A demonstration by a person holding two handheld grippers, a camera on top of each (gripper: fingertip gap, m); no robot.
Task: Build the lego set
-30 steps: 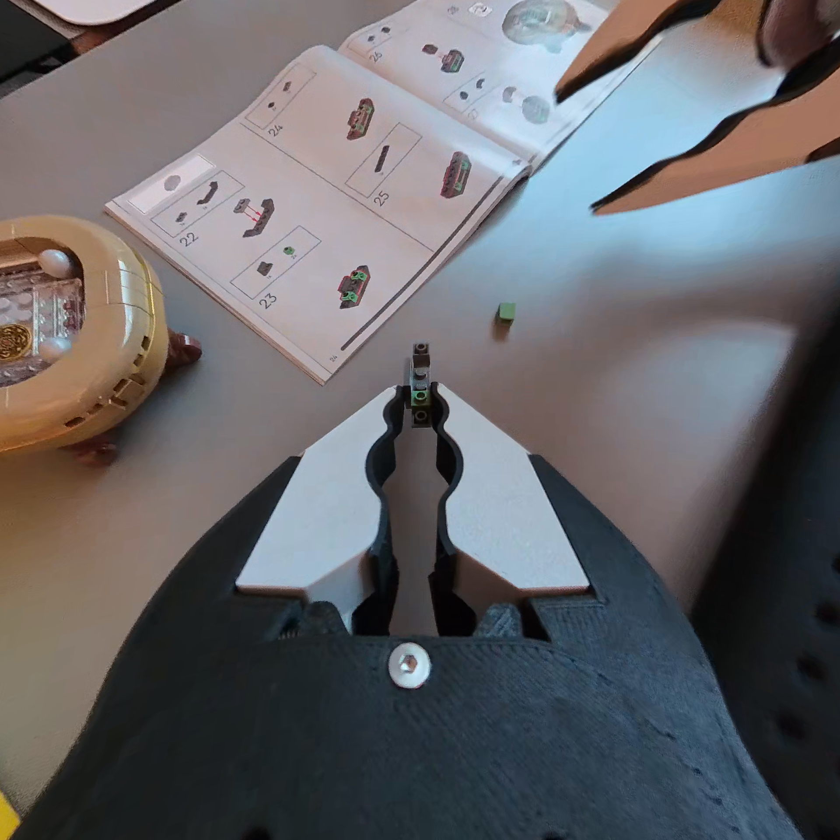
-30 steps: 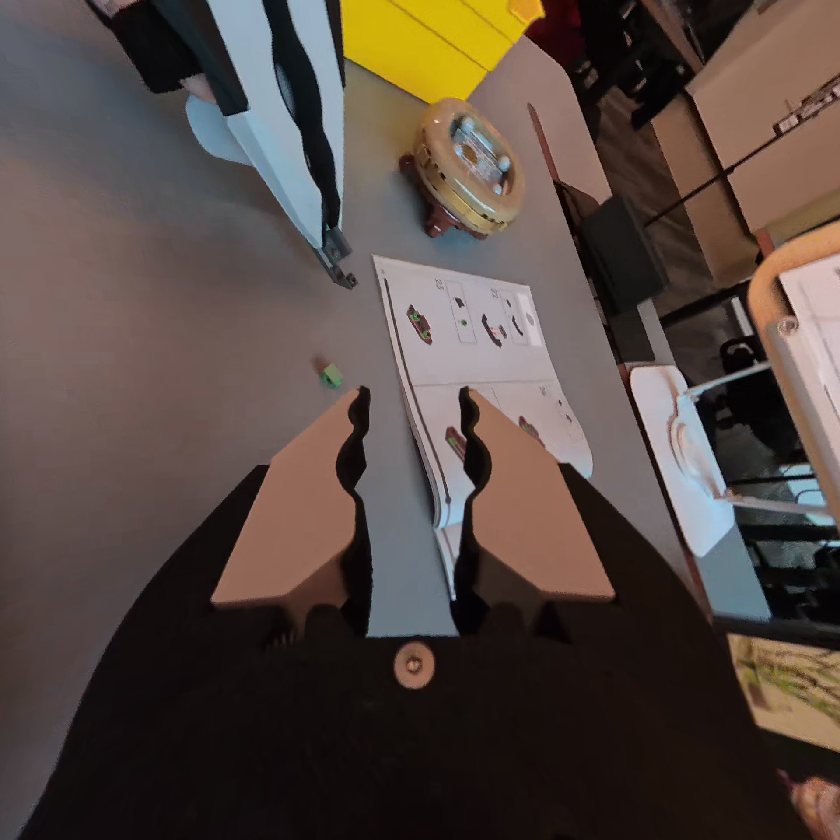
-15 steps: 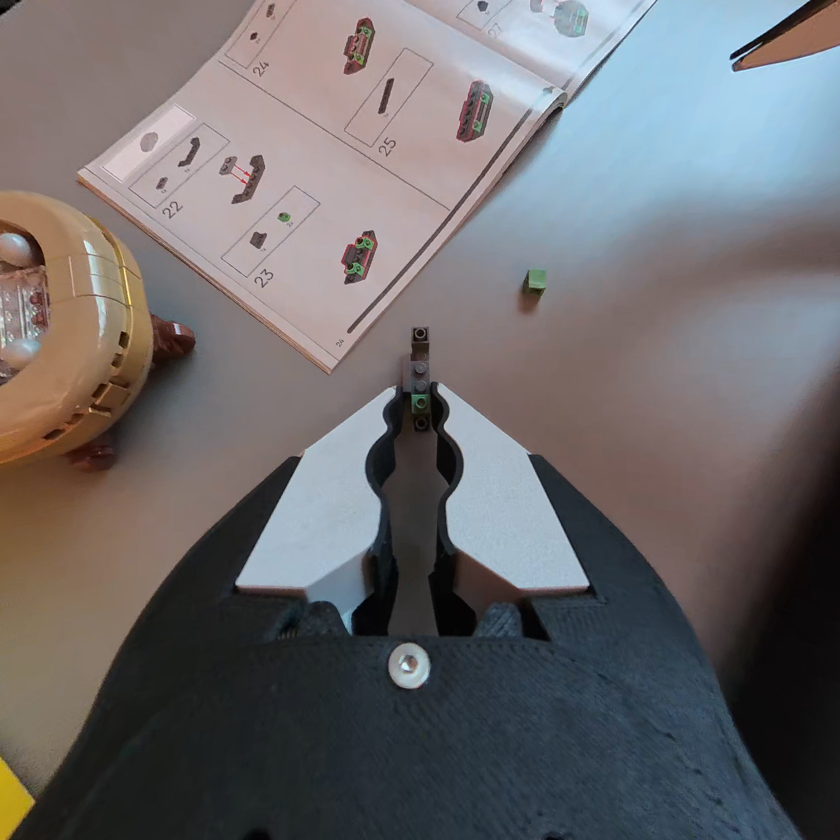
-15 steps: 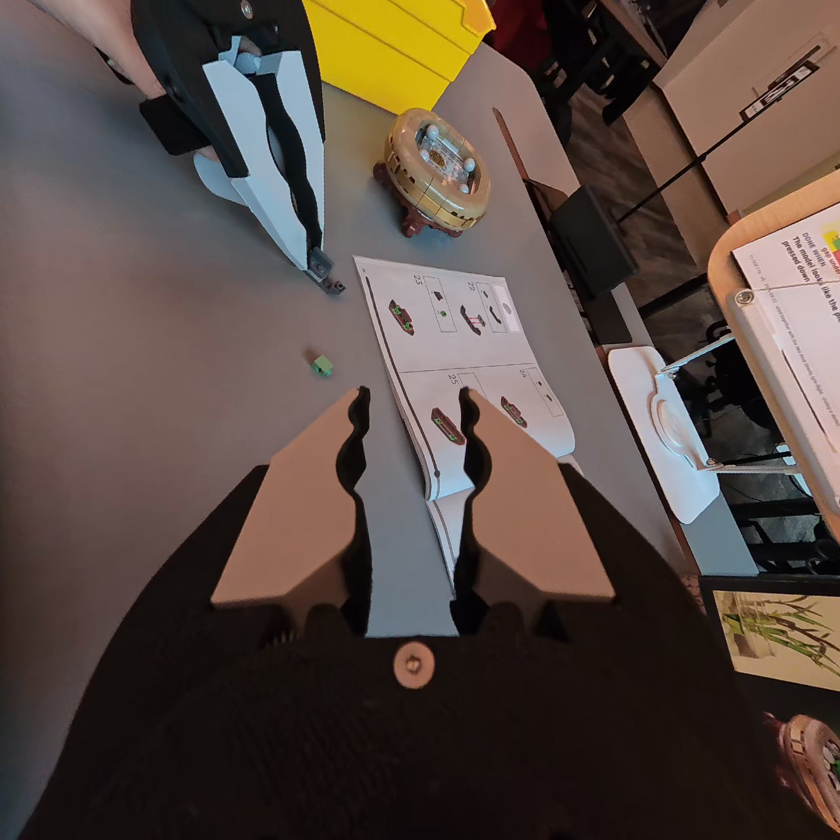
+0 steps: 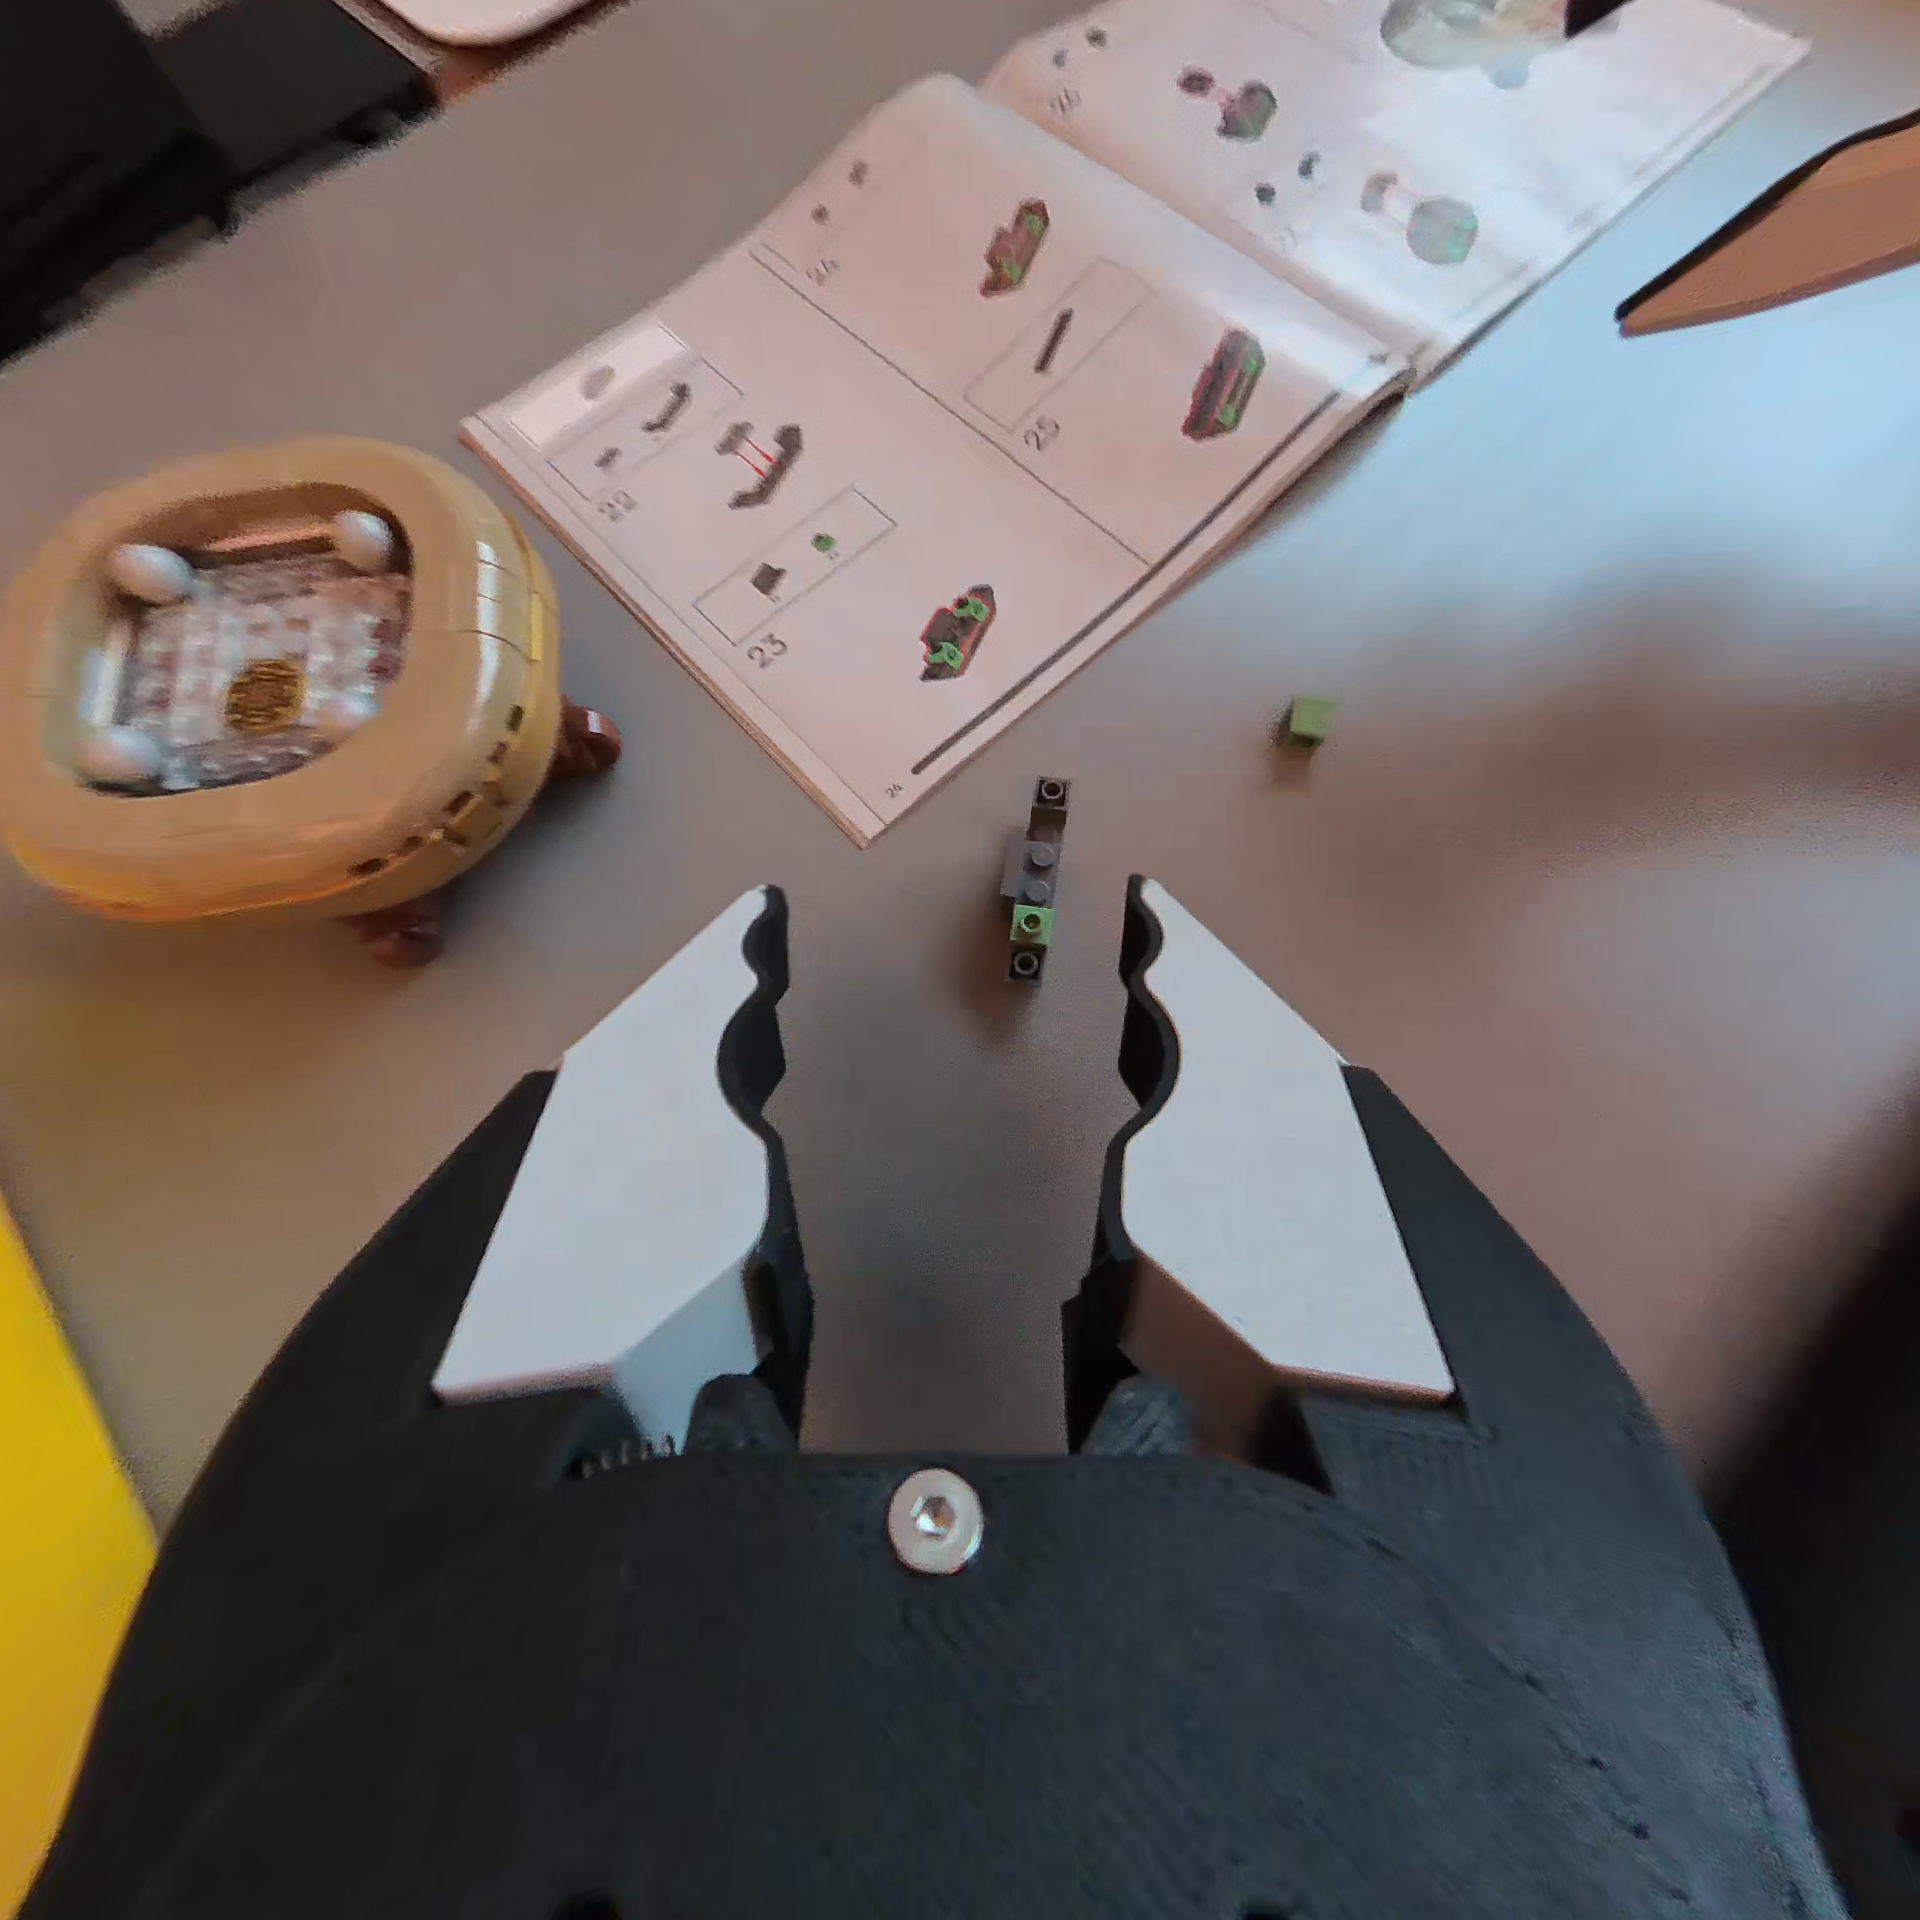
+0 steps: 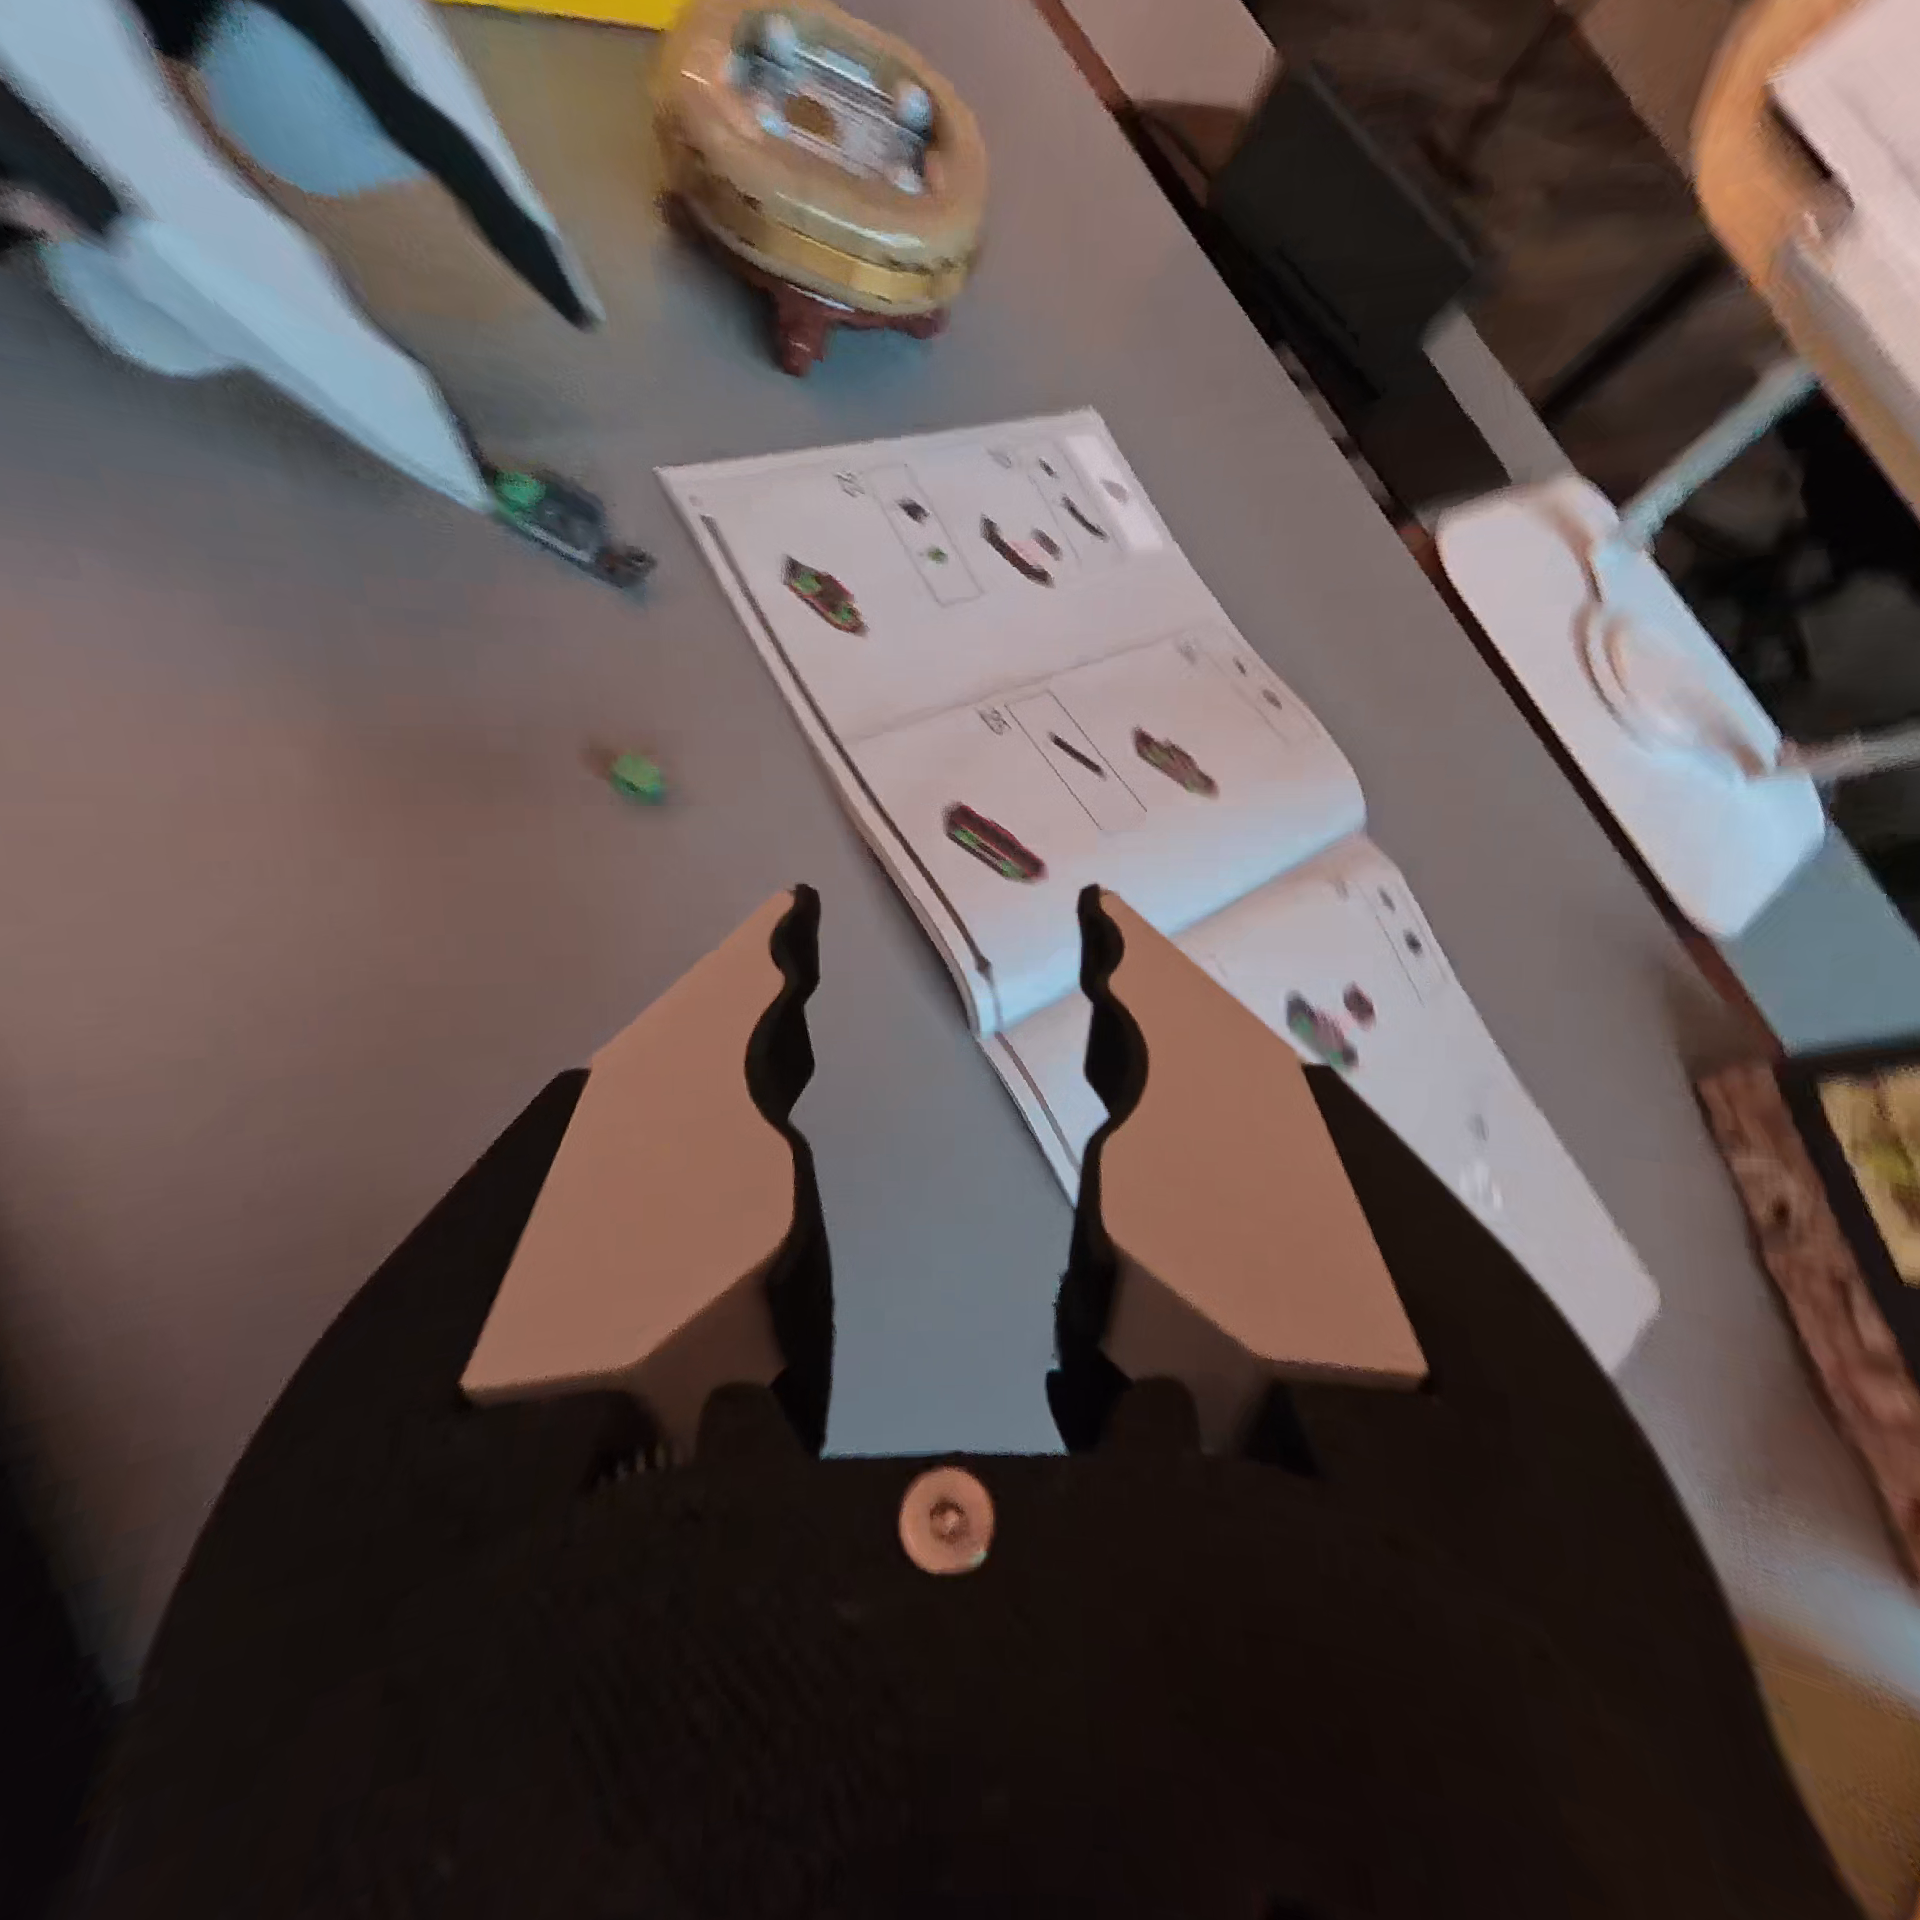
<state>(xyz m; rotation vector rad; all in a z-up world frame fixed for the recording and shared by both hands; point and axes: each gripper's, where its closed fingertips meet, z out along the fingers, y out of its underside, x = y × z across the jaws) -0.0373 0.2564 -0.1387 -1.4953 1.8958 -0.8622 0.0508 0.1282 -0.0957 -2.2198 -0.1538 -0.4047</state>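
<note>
A small dark brown and grey lego piece with a green stud [image 5: 1034,886] lies on the grey table just ahead of my left gripper [image 5: 951,899], which is open and empty; the piece is nearer its right finger. It also shows in the right wrist view [image 6: 566,525], next to the left gripper's white finger tip. A loose green brick [image 5: 1304,720] lies to the right, also in the right wrist view [image 6: 636,774]. My right gripper [image 6: 940,904] is open and empty above the table, by the open instruction booklet [image 6: 1060,758].
The booklet [image 5: 997,416] lies open beyond the piece. A round tan lego model on brown feet [image 5: 260,675] stands at the left, also in the right wrist view [image 6: 831,197]. A yellow bin edge [image 5: 42,1558] is at the near left. A white lamp base [image 6: 1621,707] sits past the table edge.
My left gripper has opened and let go of the small lego piece, which now lies on the table. The right gripper has come lower and closer to the booklet.
</note>
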